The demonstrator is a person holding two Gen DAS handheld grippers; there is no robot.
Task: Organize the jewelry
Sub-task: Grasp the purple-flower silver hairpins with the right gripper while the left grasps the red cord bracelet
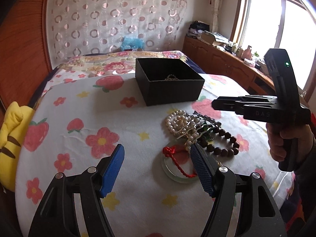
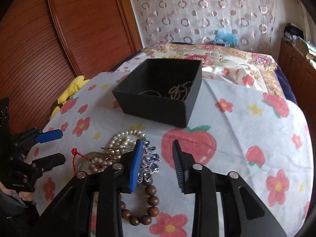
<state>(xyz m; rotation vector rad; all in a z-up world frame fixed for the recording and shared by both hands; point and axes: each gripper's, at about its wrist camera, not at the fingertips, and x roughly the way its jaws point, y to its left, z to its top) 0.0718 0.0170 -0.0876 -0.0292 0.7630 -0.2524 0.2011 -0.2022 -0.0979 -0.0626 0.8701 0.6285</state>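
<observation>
A black open box stands on the flowered cloth and holds a beaded chain. In front of it lies a jewelry pile: a pearl necklace, a brown wooden bead bracelet, a silver-blue crystal piece, and a pale bangle with a red cord. My left gripper is open and empty, above the cloth just left of the pile. My right gripper is open and empty, over the pile's right edge; it also shows in the left wrist view.
A yellow plush toy lies at the cloth's left edge. A wooden wardrobe stands to the left. A wooden sideboard with clutter runs under the window on the right. A patterned curtain hangs behind.
</observation>
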